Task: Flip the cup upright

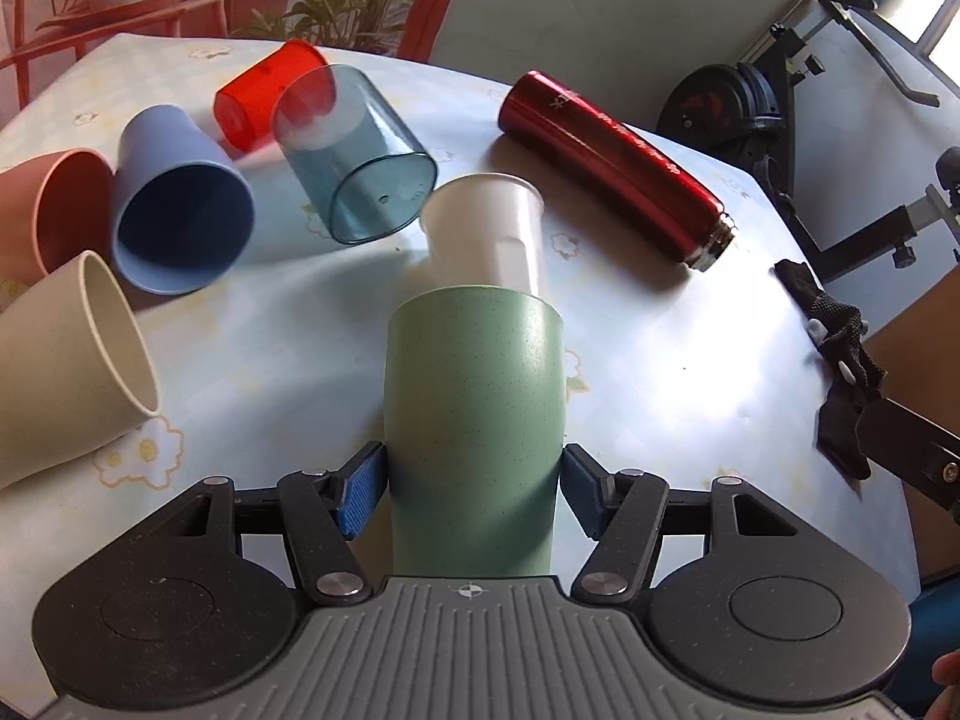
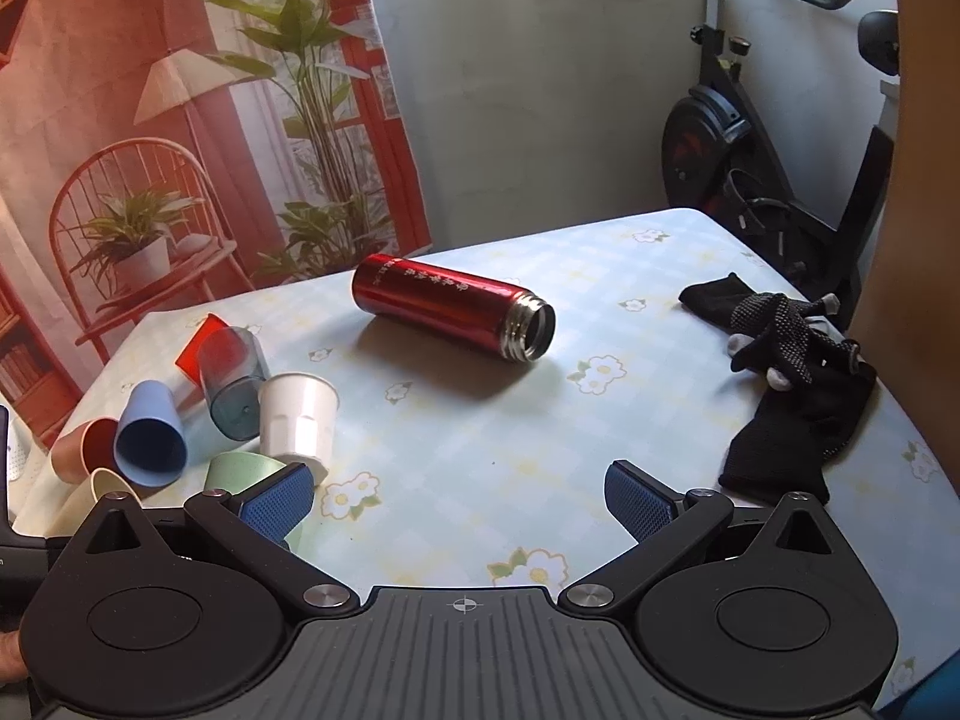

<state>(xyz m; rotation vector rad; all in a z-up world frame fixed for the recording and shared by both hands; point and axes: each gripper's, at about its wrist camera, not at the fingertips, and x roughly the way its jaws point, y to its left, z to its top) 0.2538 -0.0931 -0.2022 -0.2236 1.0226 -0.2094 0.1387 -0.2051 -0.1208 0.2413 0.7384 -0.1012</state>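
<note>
My left gripper (image 1: 474, 483) is shut on a speckled green cup (image 1: 474, 420), its blue pads pressed on both sides. The cup points away from the camera with its closed base far from me, above the table. In the right wrist view the green cup (image 2: 240, 471) shows partly, behind the left finger. My right gripper (image 2: 459, 501) is open and empty above the table's near middle. Other cups lie on their sides: white (image 1: 486, 231), clear teal (image 1: 360, 150), red (image 1: 270, 96), blue (image 1: 180, 198), pink (image 1: 54, 204), beige (image 1: 72, 360).
A red flask (image 2: 450, 306) lies on its side with its mouth open toward the right. Black gloves (image 2: 792, 384) lie at the table's right edge. The floral tablecloth (image 2: 480, 420) covers the table. An exercise bike (image 2: 750, 120) stands behind the table.
</note>
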